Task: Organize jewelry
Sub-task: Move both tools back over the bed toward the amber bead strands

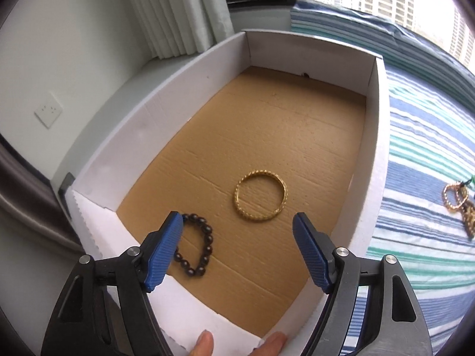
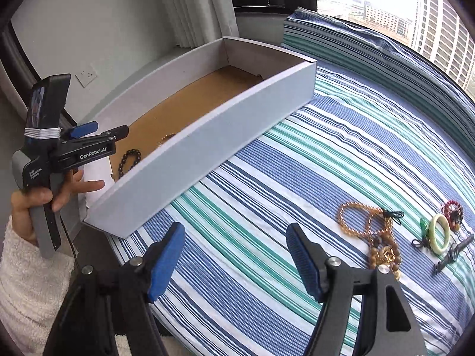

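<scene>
A white cardboard box (image 1: 371,136) with a brown floor holds a gold bangle (image 1: 260,195) and a dark bead bracelet (image 1: 199,244). My left gripper (image 1: 237,222) is open and empty over the box's near end, above both pieces. The box (image 2: 213,136) also shows in the right wrist view, with the left gripper (image 2: 98,132) at its left end. My right gripper (image 2: 236,233) is open and empty above the striped bedspread. To its right lie amber bead strands (image 2: 368,222), a pale green bangle (image 2: 439,233) and a red bead bracelet (image 2: 452,209).
The box sits on a blue, green and white striped bedspread (image 2: 267,195) near the bed's left edge. A striped pillow (image 2: 341,38) lies at the head. Small dark pieces (image 2: 454,252) lie by the green bangle. A wall, curtain and window stand beyond.
</scene>
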Demonstrator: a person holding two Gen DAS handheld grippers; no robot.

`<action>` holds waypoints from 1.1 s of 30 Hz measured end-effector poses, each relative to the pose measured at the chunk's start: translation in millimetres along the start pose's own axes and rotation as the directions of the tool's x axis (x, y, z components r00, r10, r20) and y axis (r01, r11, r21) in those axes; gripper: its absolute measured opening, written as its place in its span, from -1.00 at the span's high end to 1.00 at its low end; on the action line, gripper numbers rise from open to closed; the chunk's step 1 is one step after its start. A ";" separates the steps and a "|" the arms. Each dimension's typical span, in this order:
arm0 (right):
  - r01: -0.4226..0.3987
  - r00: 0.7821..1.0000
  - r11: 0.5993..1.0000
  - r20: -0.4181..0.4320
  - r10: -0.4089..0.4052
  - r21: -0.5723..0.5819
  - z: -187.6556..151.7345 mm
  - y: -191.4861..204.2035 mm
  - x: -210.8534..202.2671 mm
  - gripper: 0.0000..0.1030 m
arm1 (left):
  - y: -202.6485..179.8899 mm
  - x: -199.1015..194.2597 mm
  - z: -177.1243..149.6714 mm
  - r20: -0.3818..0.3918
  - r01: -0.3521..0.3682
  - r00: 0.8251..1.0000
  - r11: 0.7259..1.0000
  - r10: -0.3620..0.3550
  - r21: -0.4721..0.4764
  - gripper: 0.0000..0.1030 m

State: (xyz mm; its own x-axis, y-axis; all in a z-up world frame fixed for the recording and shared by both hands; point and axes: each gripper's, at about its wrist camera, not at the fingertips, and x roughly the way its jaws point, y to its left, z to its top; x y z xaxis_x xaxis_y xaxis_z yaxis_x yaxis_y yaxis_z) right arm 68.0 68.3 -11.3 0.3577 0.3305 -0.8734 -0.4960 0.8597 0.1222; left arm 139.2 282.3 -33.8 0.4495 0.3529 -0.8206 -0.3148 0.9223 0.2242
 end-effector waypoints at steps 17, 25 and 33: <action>0.193 0.978 0.929 0.012 -0.208 0.316 -135.2 -114.8 -47.6 -0.40 | -48.6 -56.4 -40.9 0.057 -0.055 0.997 0.996 0.051 0.068 -0.57; 0.371 0.921 0.819 -0.055 -0.387 0.438 -192.8 -176.7 -54.3 -0.42 | -83.1 -134.6 -49.9 0.264 -0.025 0.964 0.998 0.007 0.063 -0.96; 0.383 0.914 0.767 -0.090 -0.396 0.515 -217.7 -213.3 -34.7 -0.43 | -182.1 -109.0 -77.6 0.106 0.226 0.962 0.954 -0.250 0.198 -0.97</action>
State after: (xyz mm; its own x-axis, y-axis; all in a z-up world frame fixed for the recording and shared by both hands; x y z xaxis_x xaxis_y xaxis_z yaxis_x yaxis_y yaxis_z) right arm -10.9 -211.3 -109.6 0.4523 -0.0735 -0.8888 0.1638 0.9865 0.0018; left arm 82.7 63.7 -26.0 0.5996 0.1252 -0.7904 -0.0327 0.9907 0.1321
